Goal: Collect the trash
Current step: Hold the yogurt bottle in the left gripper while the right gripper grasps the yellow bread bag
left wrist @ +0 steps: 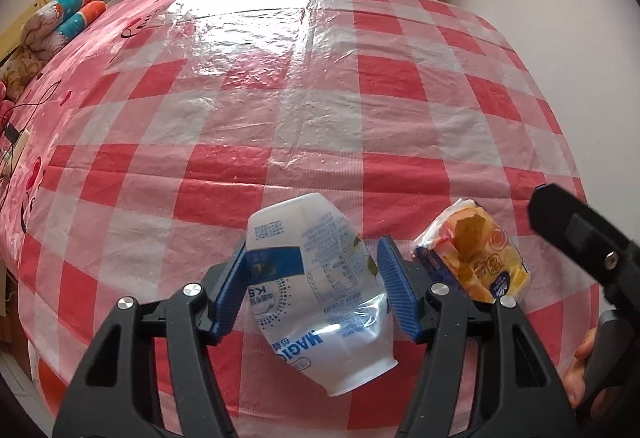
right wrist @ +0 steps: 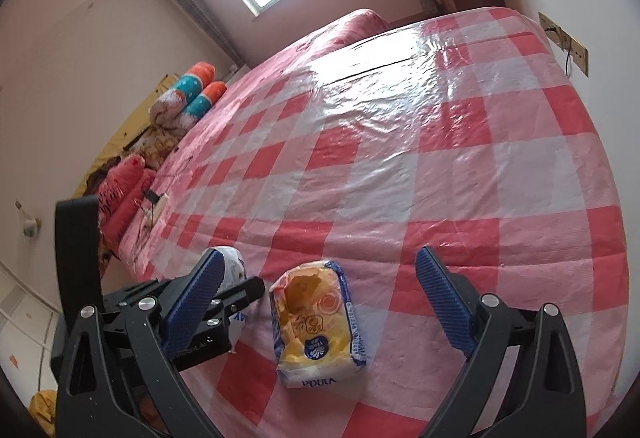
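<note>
White crumpled plastic, the wipes pouch (left wrist: pixel 320 286), lies on the checked sheet (left wrist: pixel 320 117) between your left gripper (left wrist: pixel 316 290) pads; the left pad touches it, the right sits just beside, so the jaws look not yet closed on it. Just beside it lies the yellow tissue pack (right wrist: pixel 318 322), framed by your wide-open right gripper (right wrist: pixel 320 302). You're at the grasping step: squeeze both, then lift.

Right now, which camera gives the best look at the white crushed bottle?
The left wrist view: the white crushed bottle lies whole between the left gripper's open fingers. In the right wrist view only a sliver shows behind the left gripper.
</note>
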Demonstrator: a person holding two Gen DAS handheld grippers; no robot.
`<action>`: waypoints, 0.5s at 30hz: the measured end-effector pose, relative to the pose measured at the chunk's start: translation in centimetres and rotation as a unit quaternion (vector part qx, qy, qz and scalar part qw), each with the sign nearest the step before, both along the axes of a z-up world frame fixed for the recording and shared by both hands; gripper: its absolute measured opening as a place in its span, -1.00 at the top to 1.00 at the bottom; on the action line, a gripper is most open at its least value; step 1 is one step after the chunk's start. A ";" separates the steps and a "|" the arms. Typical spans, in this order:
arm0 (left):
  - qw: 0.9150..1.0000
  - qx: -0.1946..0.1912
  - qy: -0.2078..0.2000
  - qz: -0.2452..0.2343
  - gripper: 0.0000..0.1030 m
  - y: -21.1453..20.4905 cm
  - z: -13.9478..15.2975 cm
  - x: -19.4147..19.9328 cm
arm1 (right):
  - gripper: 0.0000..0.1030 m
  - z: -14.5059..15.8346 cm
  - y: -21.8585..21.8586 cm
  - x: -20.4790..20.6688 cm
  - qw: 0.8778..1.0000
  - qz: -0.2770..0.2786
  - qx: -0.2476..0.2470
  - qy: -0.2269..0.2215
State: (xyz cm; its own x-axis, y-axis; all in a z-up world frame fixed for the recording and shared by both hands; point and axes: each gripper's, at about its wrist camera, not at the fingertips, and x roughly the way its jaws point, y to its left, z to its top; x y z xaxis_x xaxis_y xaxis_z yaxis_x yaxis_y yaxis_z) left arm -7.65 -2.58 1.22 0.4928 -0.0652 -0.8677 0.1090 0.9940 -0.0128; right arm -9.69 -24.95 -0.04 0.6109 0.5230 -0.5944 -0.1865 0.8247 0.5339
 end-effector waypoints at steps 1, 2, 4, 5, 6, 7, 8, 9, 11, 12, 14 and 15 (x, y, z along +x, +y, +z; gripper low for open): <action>1.000 -0.003 0.000 0.000 -0.21 0.2 0.0 -0.1 | -0.84 -0.1 0.2 0.0 1.000 0.003 -0.003 0.001; 1.000 -0.006 0.000 0.000 -0.18 0.3 0.0 -0.2 | -0.84 -0.2 0.4 -0.1 1.000 0.007 -0.003 0.003; 1.000 -0.015 -0.002 0.002 -0.13 0.9 0.2 -0.5 | -0.84 -0.2 0.7 -0.1 1.000 0.010 -0.005 0.006; 1.000 -0.018 -0.002 0.003 -0.12 1.1 0.3 -0.6 | -0.84 -0.3 0.9 -0.1 1.000 0.011 -0.009 0.006; 1.000 -0.021 -0.002 0.004 -0.12 1.3 0.3 -0.7 | -0.84 -0.3 1.2 -0.2 1.000 0.012 -0.014 0.006; 1.000 -0.025 -0.003 0.004 -0.12 1.6 0.3 -0.9 | -0.84 -0.4 1.5 -0.3 1.000 0.015 -0.019 0.007; 1.000 -0.026 -0.004 0.004 -0.12 1.8 0.3 -1.1 | -0.84 -0.4 1.7 -0.3 1.000 0.018 -0.024 0.008; 1.000 -0.026 -0.005 0.005 -0.12 2.1 0.2 -1.2 | -0.84 -0.5 1.9 -0.3 0.999 0.020 -0.027 0.008; 1.000 -0.030 -0.005 0.007 -0.12 2.6 0.2 -1.5 | -0.84 -0.6 2.4 -0.3 0.999 0.024 -0.039 0.008; 0.999 -0.033 -0.006 0.009 -0.12 2.9 0.3 -1.6 | -0.84 -0.5 2.7 -0.4 0.998 0.026 -0.048 0.005; 0.999 -0.037 -0.008 0.011 -0.12 3.4 0.4 -1.8 | -0.84 -0.5 3.2 -0.4 0.997 0.029 -0.065 0.001; 0.999 -0.038 -0.010 0.012 -0.12 3.7 0.5 -2.0 | -0.84 -0.6 3.4 -0.4 0.997 0.030 -0.075 -0.001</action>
